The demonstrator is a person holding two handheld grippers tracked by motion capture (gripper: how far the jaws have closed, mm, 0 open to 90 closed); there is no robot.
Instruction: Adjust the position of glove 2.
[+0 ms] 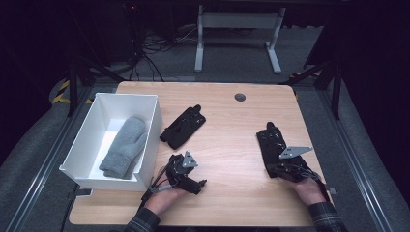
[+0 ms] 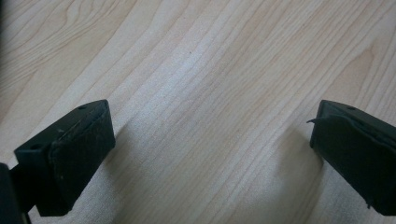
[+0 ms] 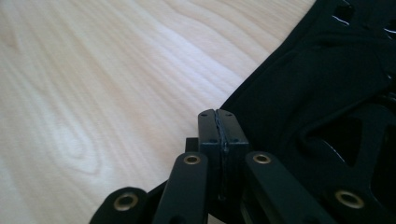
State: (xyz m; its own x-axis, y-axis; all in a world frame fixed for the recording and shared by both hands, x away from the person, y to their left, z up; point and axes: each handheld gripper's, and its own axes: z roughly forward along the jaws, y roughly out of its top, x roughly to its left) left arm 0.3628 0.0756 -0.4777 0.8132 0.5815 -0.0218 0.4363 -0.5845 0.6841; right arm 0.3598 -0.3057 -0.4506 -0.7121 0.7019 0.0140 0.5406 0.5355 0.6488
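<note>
Black glove [image 1: 275, 145] flat on the right part of the wooden table [image 1: 232, 140], fingers pointing away from the person. Right gripper [image 1: 290, 170] at its near end, jaws clenched together at the glove's edge with nothing seen between them. Left gripper [image 1: 191, 182] released, jaws wide over bare wood. 2nd black glove [image 1: 183, 126] mid-table, beside the white bin [image 1: 152, 140] containing 1 grey mitten [image 1: 124, 147].
</note>
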